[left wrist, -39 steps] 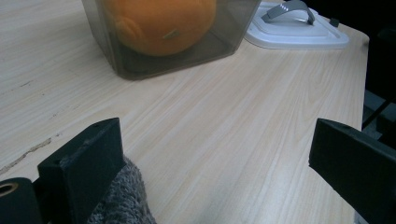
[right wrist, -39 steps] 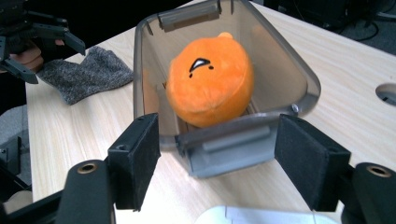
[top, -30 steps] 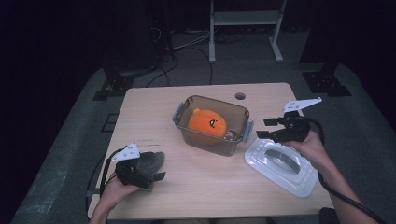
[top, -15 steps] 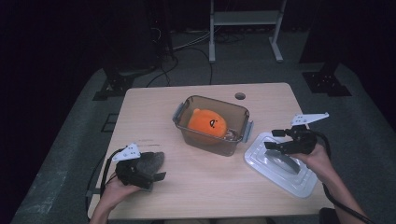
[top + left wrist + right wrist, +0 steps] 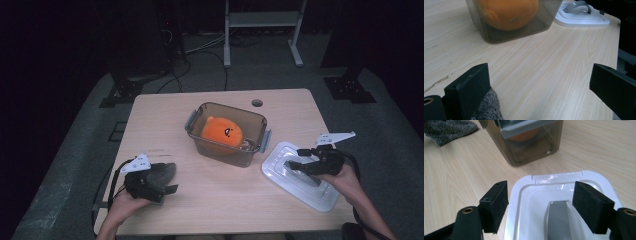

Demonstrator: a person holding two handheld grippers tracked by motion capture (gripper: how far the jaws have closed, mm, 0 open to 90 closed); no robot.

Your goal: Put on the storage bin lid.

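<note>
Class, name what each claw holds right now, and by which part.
Nothing. The right claw stands open over the lid's handle; the left claw is open.

Premises: a lab or recording studio, not a home. A lone wooden worktop [image 5: 165, 125] with a cable hole [image 5: 257, 103] stands on grey carpet [image 5: 75, 165] amid dark, unlit surroundings. Black cables [image 5: 200, 55] run loose across the floor. A white metal stand [image 5: 262, 30] sits behind, and black stand feet [image 5: 349, 87] flank the worktop on both sides.
</note>
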